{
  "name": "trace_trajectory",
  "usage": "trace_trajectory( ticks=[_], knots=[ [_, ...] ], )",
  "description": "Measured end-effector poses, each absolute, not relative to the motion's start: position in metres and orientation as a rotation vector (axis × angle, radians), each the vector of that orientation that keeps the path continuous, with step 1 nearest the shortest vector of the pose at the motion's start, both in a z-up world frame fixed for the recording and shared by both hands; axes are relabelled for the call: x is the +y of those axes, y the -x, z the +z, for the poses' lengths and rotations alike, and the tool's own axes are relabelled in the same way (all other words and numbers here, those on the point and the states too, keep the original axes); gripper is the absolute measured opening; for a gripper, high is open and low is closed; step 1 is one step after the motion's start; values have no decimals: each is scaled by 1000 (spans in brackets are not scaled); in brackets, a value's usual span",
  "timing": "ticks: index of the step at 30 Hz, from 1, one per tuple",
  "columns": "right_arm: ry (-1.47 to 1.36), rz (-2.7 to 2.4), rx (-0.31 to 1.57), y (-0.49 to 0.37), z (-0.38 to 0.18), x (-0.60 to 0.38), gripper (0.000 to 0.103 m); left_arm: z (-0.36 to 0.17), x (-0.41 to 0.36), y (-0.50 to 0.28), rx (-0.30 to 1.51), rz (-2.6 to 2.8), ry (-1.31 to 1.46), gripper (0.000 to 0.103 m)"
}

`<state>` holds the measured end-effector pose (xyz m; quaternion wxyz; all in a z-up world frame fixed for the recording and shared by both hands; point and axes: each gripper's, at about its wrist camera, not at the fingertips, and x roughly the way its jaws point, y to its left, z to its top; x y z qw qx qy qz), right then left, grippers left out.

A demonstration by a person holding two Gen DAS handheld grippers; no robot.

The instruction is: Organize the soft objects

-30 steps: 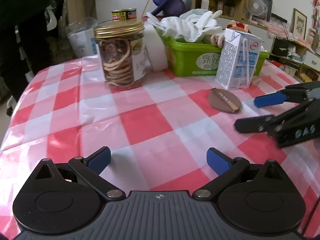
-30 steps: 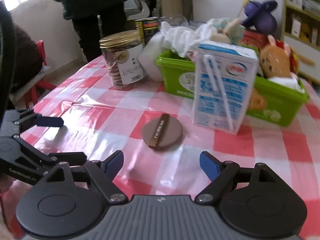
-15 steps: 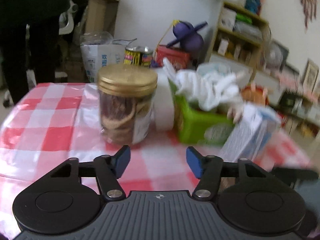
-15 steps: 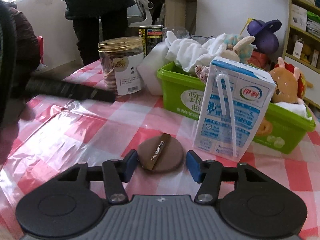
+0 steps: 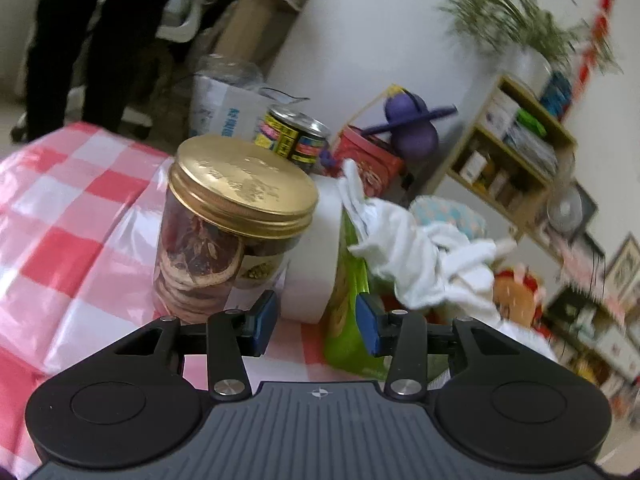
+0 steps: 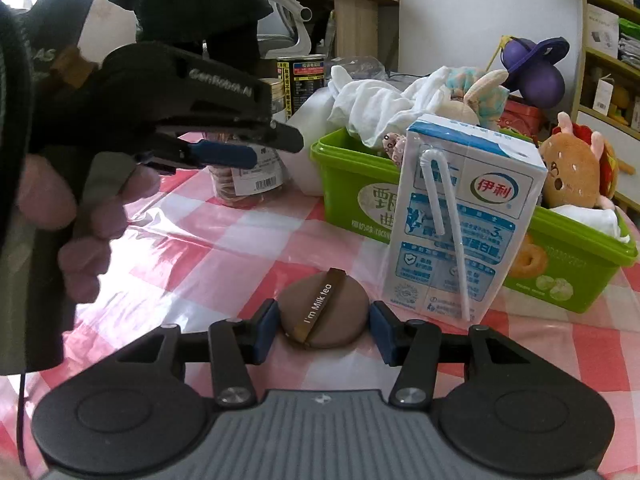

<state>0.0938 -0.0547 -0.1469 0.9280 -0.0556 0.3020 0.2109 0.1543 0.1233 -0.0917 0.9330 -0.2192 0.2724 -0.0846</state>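
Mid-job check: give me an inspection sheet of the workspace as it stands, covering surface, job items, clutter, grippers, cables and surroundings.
Surface: red-and-white checked tablecloth under glossy plastic.
Job's things: brown powder puff flat on the cloth; green bin holding white cloths and a burger plush.
Clutter: milk carton upright beside the puff; gold-lidded jar; tin can; white roll.
Grippers: right gripper open, fingers either side of the puff; left gripper open, empty, raised near the jar.
Cables: nothing seen.
Surroundings: shelves, a person standing.
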Motion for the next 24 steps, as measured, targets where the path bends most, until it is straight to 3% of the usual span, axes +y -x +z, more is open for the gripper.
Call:
trace_trajectory(
  ticks=[13,14,16,20,24],
  knots=[
    [104,451,622,-89,-146,-67,23,-103,119,-171,541,-89,620,41],
    [104,451,622,-89,-146,-68,23,-103,119,-172,537,-84,626,36],
    [109,456,622,-89,-146,-70,22,-102,119,-174,549,-52,615,14],
    [109,464,626,-87,-143,-76,22,-99,122,-173,550,-60,613,3],
    [91,469,634,-84,-139,-86,21,-93,119,-166,567,-51,572,0]
  ],
)
